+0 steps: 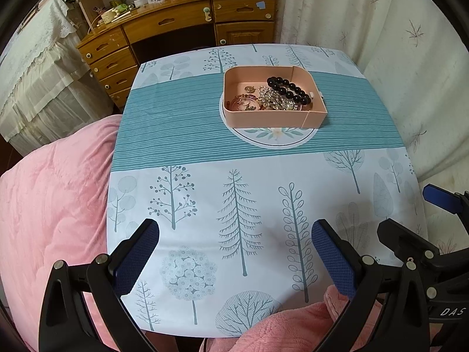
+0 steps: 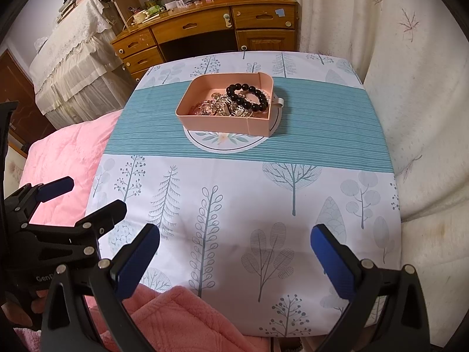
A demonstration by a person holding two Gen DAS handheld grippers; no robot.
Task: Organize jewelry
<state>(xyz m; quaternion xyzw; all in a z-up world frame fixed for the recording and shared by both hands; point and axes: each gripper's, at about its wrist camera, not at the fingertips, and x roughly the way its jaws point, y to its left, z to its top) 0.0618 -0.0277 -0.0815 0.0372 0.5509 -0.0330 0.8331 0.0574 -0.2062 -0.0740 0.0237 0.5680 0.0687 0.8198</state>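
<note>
Tree-print cloth covers the counter [image 1: 249, 193], bare from its near edge to the teal band. On that band sits the pink box [image 1: 272, 114], holding a black bead bracelet [image 1: 288, 88] over what seems tangled metal jewelry [image 1: 272, 101]. Left hand-held gripper [image 1: 234, 252] and right hand-held gripper [image 2: 234, 255] hang near the front edge, jaws apart, holding nothing.

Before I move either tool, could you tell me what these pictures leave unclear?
- Jewelry pile: tangled and small in both views; single pieces can't be counted.
- Box floor: near wall hides its front in the right view.
- Bracelet: its lower part is lost in the pile.
- Desk clutter: too small and distorted.
</note>
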